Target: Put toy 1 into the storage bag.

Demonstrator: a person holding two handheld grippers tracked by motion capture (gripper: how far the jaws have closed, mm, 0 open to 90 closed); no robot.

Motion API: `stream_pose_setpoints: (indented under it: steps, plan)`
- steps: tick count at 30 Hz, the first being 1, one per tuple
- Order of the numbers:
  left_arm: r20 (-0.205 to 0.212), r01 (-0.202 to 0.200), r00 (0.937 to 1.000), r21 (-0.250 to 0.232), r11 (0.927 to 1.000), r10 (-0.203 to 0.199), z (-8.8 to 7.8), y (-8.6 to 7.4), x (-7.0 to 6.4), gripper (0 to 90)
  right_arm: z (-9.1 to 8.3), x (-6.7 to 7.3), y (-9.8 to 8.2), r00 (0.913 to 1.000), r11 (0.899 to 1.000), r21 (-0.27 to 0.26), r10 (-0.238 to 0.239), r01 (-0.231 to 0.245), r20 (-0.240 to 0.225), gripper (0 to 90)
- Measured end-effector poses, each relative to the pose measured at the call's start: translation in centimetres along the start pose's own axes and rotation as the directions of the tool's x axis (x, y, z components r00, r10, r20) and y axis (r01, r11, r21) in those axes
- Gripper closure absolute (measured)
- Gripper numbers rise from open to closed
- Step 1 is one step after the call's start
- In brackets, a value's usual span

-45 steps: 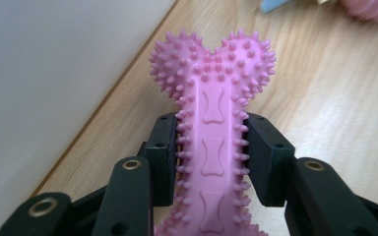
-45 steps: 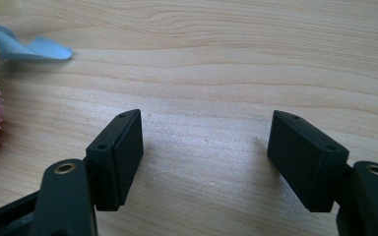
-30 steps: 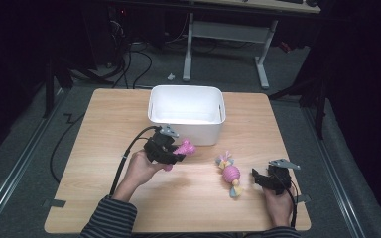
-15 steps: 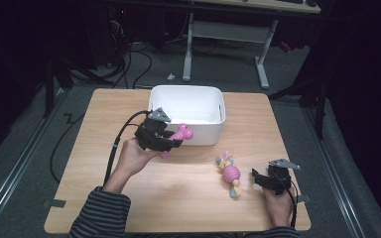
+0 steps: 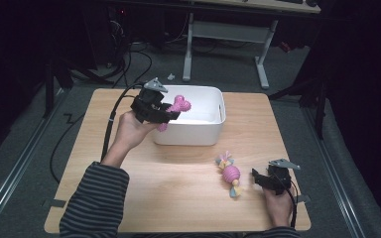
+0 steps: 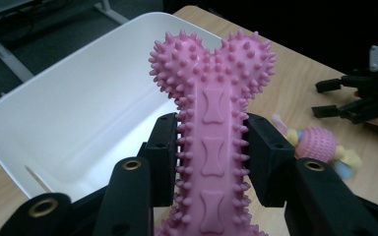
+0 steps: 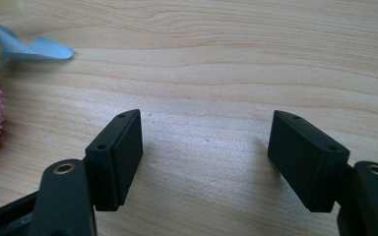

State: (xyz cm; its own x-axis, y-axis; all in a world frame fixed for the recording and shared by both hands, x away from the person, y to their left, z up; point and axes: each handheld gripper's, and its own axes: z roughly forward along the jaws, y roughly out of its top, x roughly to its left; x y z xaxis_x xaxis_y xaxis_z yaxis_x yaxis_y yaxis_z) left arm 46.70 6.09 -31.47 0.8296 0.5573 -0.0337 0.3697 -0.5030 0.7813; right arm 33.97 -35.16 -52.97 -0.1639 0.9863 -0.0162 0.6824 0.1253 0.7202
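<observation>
In the high view, the left gripper [image 5: 166, 115] pinches a pink spiky rubber bone-shaped toy [image 5: 177, 106] above the left rim of the white rectangular plastic bin [image 5: 198, 135], which stands near the far edge of the light wooden counter [image 5: 178, 198]. The right gripper [image 5: 260, 179] rests near the right near corner, just beside a pink ribbed ball toy with pastel fabric tails [image 5: 230, 174]. Bare wood lies open across the counter's near left.

In the left gripper view, the bone's studded shaft [image 6: 211, 162] sits clamped between the pads, its lobed head over the bin's hollow.

In the right gripper view, the jaws stand spread over bare wood.
</observation>
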Motion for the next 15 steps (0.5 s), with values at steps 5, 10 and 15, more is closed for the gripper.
stream_pose_setpoints:
  steps: [5, 10, 15]
  plan:
    - [-0.023, -0.021, 0.9995, 0.008, 0.9997, 0.021, 1.1, 0.9, 0.5, 59.4, 0.0, 0.0, 0.0, 1.0000, 1.000, -0.001, 0.000, 0.000, -0.001, 29.4]
    - [-0.033, -0.003, 0.9994, -0.003, 1.0000, 0.003, 2.4, 1.0, 1.5, 59.5, 0.0, 0.0, 0.0, 1.0000, 1.000, 0.000, -0.001, 0.001, 0.000, 29.4]
    - [-0.053, 0.009, 0.9986, 0.016, 0.9998, -0.008, 3.4, 0.8, 2.4, 59.4, 0.0, 0.0, 0.0, 1.0000, 1.000, 0.000, -0.001, 0.001, 0.000, 29.4]
